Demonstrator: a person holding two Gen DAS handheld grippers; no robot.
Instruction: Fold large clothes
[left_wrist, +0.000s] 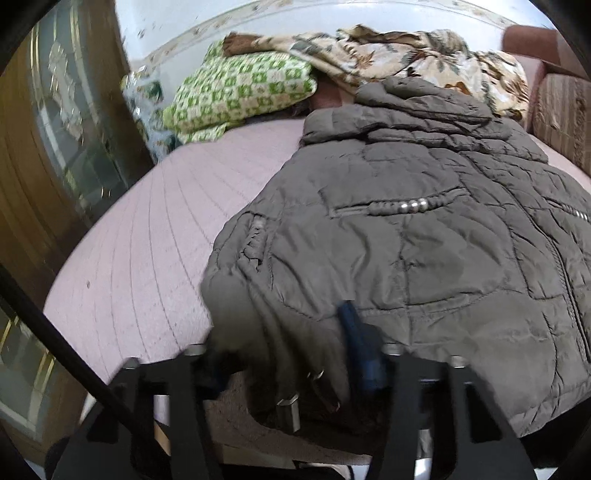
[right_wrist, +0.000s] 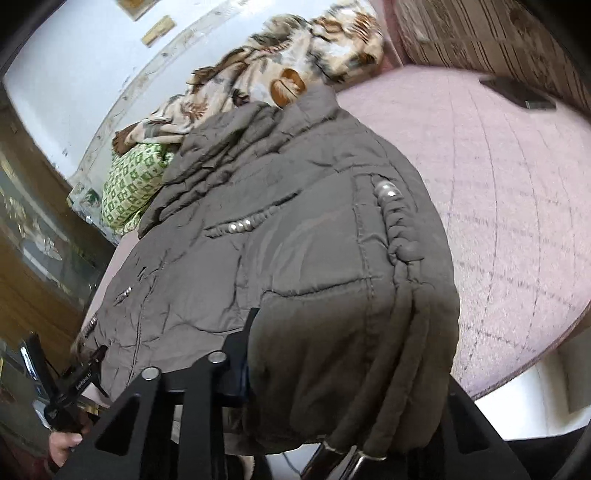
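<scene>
A puffy grey-brown quilted jacket (left_wrist: 424, 236) with beaded pocket trim lies spread on a bed with a pale pink stitched cover (left_wrist: 155, 251). The left claw (left_wrist: 288, 354) and right claw (right_wrist: 332, 369) each grasp a bunched hem corner. Judged step: starting the fold; next, lift both corners toward the collar together.

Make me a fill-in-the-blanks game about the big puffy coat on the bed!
1. The quilted jacket is coloured ____.
2. It lies on a ____ bedspread.
3. The folded blanket by the wall has ____ and cream squares.
4. The left gripper and the right gripper both pinch the jacket's near ____.

Missing words: grey-brown; pink; green; edge
</scene>
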